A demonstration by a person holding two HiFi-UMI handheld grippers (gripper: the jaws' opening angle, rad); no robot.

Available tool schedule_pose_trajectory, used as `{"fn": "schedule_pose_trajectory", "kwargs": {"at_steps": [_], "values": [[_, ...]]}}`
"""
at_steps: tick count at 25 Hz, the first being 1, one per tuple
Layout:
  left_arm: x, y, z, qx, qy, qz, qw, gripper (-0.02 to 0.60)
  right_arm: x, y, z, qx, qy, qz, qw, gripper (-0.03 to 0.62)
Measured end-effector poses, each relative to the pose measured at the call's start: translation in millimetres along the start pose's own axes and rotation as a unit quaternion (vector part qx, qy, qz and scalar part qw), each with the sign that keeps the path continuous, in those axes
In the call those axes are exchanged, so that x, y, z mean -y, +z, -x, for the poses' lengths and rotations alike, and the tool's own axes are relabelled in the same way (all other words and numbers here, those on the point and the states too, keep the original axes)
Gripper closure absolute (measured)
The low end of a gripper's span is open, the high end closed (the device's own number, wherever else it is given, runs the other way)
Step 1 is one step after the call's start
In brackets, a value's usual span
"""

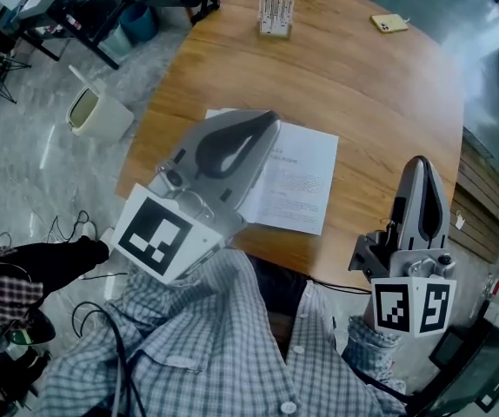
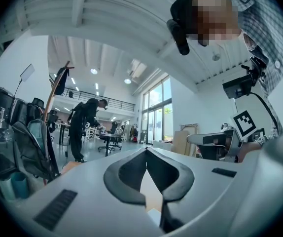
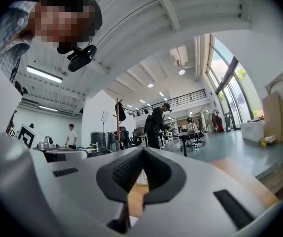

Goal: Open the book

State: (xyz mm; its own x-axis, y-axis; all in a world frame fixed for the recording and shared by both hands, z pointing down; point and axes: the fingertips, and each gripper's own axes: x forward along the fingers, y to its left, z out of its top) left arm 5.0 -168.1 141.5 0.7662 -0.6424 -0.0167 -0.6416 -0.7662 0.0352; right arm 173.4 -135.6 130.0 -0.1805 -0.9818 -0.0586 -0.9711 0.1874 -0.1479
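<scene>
The book [image 1: 297, 181] lies flat on the round wooden table [image 1: 362, 85] near its front edge, with white printed pages facing up. Its left part is hidden under my left gripper [image 1: 271, 120], which hangs above it, shut and empty. My right gripper [image 1: 419, 162] is off to the book's right, over the table's near right edge, also shut with nothing in it. In the left gripper view the left gripper [image 2: 146, 149] points level across the room with its tips together. The right gripper view shows the right gripper [image 3: 142, 149] the same way.
A small white card box [image 1: 276, 16] and a yellow flat object [image 1: 389, 23] sit at the table's far side. A white bin [image 1: 93, 109] stands on the floor to the left. People and office chairs are far off in the room.
</scene>
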Motion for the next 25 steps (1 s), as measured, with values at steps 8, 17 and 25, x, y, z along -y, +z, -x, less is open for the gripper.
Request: {"fn": "schedule_pose_trajectory", "kwargs": {"at_steps": [8,17,25], "values": [[0.3,-3.1,-3.2,-0.004,-0.001,0.001,1.0000,0.571,4.2,-3.5,-0.1,-0.005,-0.003,-0.012,1.000,0.574],[5.0,0.3,-4.1,-0.001,-0.005,0.000,1.0000,0.571,6.2,-4.1,2.5,-0.006,-0.007,-0.009,1.000,0.574],[4.8,4.7,-4.7,0.000,-0.005,0.011,0.9999,0.571,4.5,-4.8,0.9,-0.014,-0.008,-0.011,1.000,0.574]]}}
